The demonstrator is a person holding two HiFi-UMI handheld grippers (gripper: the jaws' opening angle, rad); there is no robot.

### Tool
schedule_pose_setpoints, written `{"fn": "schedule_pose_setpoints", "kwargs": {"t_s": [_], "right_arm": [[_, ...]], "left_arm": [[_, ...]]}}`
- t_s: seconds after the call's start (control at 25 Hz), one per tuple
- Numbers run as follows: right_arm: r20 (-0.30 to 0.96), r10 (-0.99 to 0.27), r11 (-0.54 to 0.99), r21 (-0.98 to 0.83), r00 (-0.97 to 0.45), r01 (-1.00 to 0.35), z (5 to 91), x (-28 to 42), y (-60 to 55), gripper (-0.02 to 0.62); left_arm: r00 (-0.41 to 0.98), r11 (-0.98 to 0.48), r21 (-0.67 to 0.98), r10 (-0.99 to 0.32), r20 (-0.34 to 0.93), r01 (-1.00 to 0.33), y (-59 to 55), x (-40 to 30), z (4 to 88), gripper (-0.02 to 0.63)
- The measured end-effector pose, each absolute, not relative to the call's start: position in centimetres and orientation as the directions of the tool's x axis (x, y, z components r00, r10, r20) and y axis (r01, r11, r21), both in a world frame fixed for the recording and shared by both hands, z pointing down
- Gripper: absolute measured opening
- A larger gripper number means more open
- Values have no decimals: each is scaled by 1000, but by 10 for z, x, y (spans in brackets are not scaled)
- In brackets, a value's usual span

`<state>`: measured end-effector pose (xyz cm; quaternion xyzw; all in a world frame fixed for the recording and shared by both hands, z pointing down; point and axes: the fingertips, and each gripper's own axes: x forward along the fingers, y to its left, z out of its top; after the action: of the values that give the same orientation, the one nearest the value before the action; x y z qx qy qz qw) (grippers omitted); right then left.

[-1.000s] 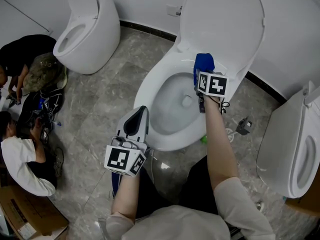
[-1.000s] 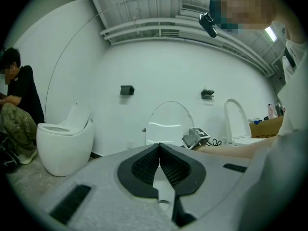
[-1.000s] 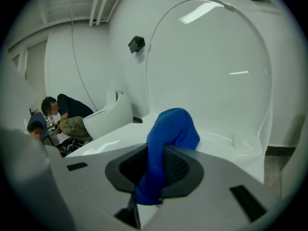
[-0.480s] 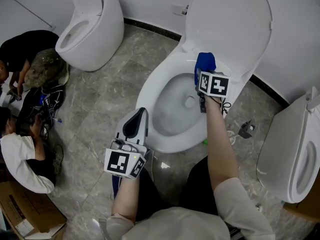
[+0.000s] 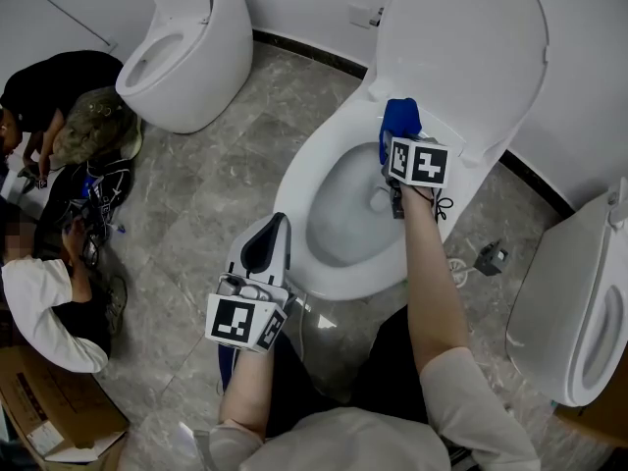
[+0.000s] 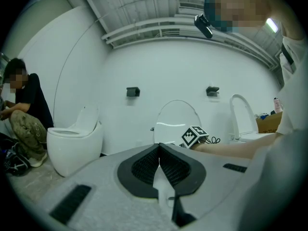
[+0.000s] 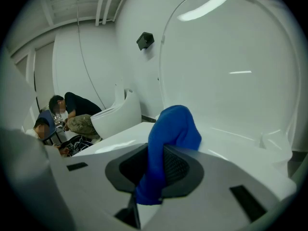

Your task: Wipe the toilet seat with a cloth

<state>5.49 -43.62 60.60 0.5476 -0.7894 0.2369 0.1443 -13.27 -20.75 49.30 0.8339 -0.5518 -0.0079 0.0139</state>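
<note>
Over the last second the picture is drifting more than the tools are: the toilet seat (image 5: 299,180) is sliding slightly right in the head view, while the right gripper (image 5: 395,137) is staying at the back of the seat, just below the raised lid (image 5: 471,47). Its jaws are clenching a blue cloth (image 5: 400,116), which is bunching up out of their tips. Relative to the seat, the cloth is barely shifting, so I judge the wipe is lingering at the hinge end, with the front and the left side of the seat not yet reached. The left gripper (image 5: 267,241) is holding position just off the front left of the bowl, jaws pressed together on nothing. Hard to make out: whether the cloth is actually pressing on the seat, since the gripper is covering the contact from above and the cloth (image 7: 173,129) is blocking it in the right gripper view. The forearm is hiding the seat's right side.
</note>
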Motion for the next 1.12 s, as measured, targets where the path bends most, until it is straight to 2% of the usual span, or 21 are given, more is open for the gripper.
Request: {"fn": "schedule_pose_setpoints", "kwargs": {"t_s": [1.12], "right_arm": [[466,-718,454,-251,-518,-855,607,-32,-421,67]], "left_arm": [[352,-351,52,-936,6,-935,-179,-163,494,9]]}}
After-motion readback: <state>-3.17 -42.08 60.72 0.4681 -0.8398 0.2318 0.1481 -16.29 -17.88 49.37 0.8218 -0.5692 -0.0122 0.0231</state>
